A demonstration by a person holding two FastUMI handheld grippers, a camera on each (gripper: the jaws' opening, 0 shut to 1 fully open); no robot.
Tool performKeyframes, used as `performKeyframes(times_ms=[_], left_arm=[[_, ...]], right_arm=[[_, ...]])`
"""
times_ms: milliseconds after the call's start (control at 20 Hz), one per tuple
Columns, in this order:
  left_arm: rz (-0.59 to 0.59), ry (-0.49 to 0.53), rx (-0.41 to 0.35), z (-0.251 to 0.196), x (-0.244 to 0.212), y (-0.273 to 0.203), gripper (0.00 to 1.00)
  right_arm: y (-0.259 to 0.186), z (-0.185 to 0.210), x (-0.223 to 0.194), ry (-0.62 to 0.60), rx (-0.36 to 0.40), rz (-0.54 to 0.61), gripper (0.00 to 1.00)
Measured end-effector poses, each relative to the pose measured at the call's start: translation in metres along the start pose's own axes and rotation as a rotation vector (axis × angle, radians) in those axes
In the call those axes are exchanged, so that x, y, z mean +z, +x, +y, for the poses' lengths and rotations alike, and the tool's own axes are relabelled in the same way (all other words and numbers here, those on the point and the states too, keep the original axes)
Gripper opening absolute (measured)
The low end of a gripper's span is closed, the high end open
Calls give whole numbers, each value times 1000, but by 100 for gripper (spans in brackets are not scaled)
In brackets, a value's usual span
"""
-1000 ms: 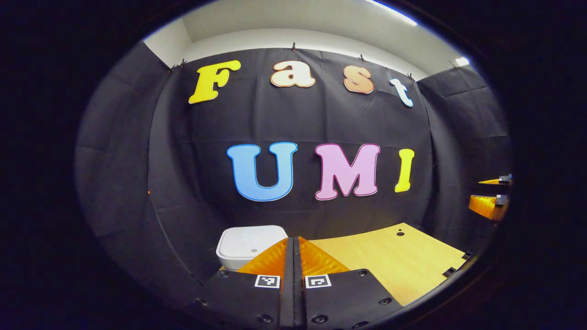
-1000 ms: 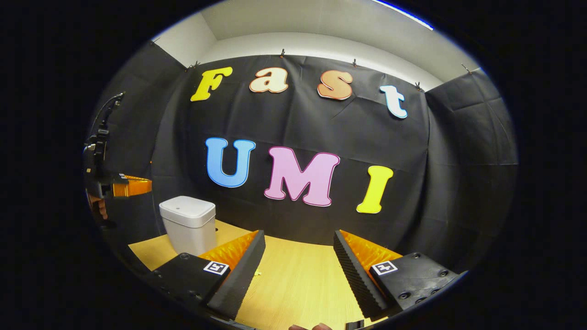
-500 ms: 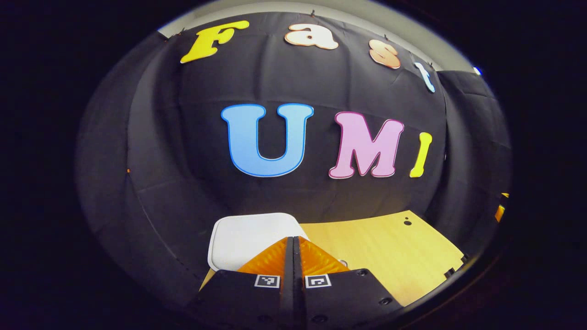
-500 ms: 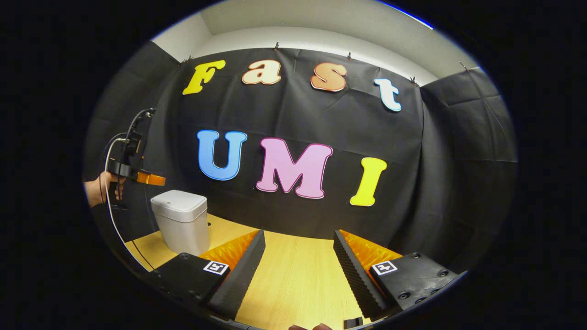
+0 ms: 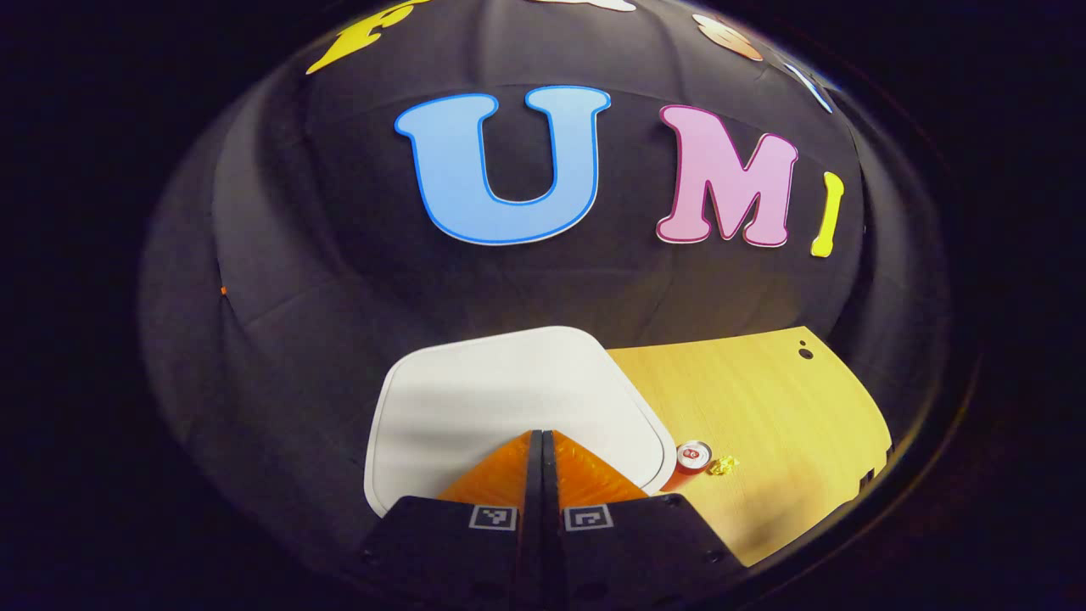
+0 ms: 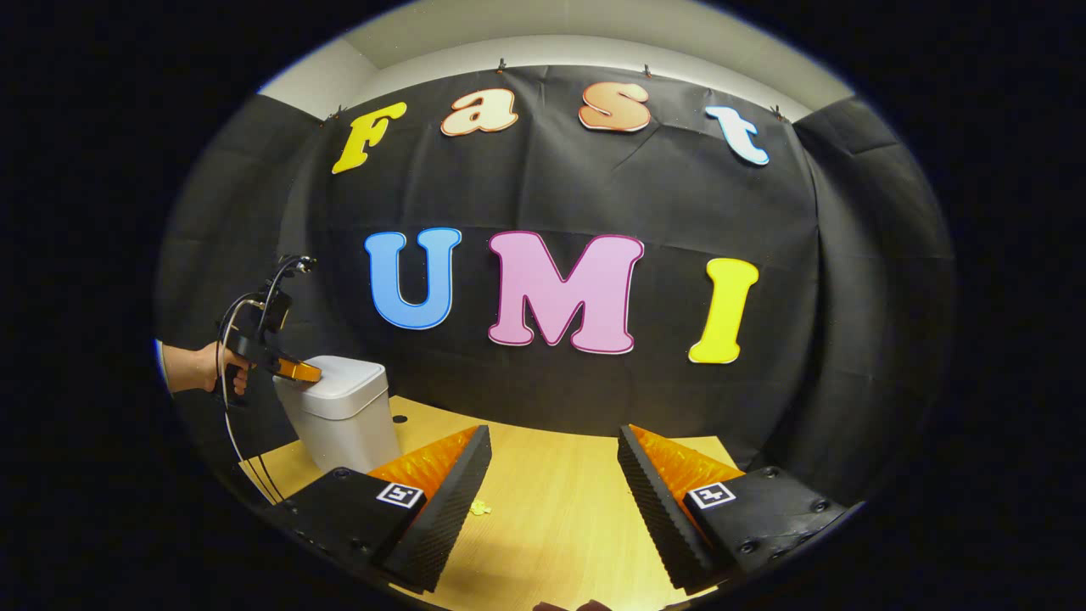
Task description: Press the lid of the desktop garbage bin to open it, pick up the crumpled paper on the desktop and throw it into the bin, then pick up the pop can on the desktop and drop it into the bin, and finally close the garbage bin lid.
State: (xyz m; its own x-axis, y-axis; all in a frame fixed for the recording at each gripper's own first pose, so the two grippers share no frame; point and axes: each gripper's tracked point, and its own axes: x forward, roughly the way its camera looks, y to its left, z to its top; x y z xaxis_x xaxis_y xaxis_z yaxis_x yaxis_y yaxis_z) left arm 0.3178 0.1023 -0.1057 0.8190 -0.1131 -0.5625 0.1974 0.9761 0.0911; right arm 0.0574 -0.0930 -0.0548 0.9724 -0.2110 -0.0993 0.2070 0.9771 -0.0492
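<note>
A: Left gripper [image 5: 542, 434] pressed together, holding nothing, tips on the bin lid [image 5: 501, 399] at the desk's left end.

B: Right gripper [image 6: 551, 462] wide apart, empty. Springy lid, probably; best pushed near its front edge.

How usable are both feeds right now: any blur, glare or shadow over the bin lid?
Left gripper view: sharp, strong fisheye bulge; a soft grey shadow band crosses the bin lid, no glare; the pop can is small but clear. Right gripper view: evenly lit and sharp, with the bin bent by distortion near the edge.
</note>
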Motion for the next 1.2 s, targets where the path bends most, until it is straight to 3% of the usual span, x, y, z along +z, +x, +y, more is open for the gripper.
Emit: performKeyframes(times_ms=[100,250,350,550,600,650,700,750,850,1050,1200], left_arm=[[24,-62,-1,0,3,-3,7],[-45,23,37,3,19,-6,6],[-140,14,96,5,42,-15,6],[-343,14,141,7,92,-45,13],[-380,21,144,7,102,-53,18],[-426,28,146,4,112,-64,36],[-471,39,148,4,121,-77,46],[-503,47,149,2,127,-91,74],[-565,59,155,0,134,-122,97],[-606,33,100,-15,109,-183,96],[-583,18,72,-16,77,-208,96]], right_arm=[[20,1,-11,22,41,18,97],[40,-6,-19,-1,77,42,97],[46,-11,-17,-18,82,43,96],[47,-14,-6,-45,55,23,97],[47,-12,-4,-46,49,24,96],[47,-7,-3,-46,44,22,97],[48,-2,-1,-46,41,21,96],[49,6,-1,-49,45,22,97],[53,24,2,-57,59,20,96],[73,70,-31,-61,148,122,97],[101,87,-77,-46,207,258,97]])
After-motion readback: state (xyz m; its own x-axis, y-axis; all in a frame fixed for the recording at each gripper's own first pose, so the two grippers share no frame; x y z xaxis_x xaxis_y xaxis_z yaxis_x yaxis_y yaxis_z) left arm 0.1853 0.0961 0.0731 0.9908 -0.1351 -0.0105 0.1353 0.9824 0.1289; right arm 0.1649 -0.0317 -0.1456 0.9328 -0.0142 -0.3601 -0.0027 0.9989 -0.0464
